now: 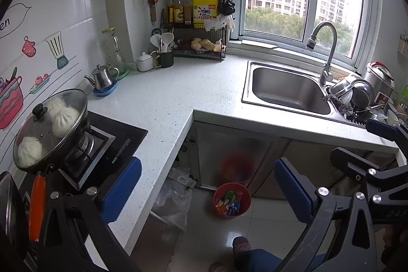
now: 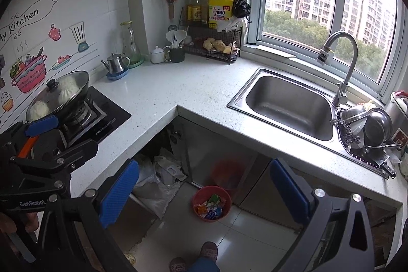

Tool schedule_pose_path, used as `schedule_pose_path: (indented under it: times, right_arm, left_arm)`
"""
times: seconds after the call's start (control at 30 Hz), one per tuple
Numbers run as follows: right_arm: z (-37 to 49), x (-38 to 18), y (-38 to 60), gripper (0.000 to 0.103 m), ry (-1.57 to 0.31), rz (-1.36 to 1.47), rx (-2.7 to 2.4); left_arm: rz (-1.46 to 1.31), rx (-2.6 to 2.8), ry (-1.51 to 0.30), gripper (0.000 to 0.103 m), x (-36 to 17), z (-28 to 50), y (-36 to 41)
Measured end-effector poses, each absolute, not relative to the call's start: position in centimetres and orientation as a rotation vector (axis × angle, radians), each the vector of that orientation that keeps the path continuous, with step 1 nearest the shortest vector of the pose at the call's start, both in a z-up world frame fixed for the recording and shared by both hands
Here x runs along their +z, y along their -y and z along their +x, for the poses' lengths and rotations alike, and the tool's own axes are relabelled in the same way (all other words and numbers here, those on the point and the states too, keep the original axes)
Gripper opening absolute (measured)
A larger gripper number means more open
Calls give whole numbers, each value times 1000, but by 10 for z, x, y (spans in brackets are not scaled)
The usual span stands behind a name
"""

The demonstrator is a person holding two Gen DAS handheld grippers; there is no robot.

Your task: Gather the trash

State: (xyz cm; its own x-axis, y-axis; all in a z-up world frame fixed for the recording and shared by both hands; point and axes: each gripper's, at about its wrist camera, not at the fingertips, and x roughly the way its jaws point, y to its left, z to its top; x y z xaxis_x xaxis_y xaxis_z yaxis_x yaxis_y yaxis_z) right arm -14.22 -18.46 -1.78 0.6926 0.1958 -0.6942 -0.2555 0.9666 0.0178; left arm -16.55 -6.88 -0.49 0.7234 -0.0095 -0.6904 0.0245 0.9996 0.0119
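A red trash bin stands on the tiled floor under the counter corner, holding several colourful wrappers; it also shows in the right wrist view. My left gripper is open and empty, held high above the floor with the bin between its blue pads. My right gripper is open and empty, also above the bin. The right gripper shows at the right edge of the left wrist view, and the left gripper at the left edge of the right wrist view.
An L-shaped white counter carries a lidded pan of buns on a stove, a steel sink, stacked dishes and a bottle rack. Plastic bags lie under the counter. A person's feet stand below.
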Motion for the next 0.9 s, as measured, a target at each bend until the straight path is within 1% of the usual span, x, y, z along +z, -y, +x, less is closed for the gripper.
schedule_pose_path:
  times: [0.9]
  right_arm:
    - [-143, -19, 184, 103, -767, -83, 244]
  left_arm:
    - [14, -30, -748, 103, -4, -167, 71]
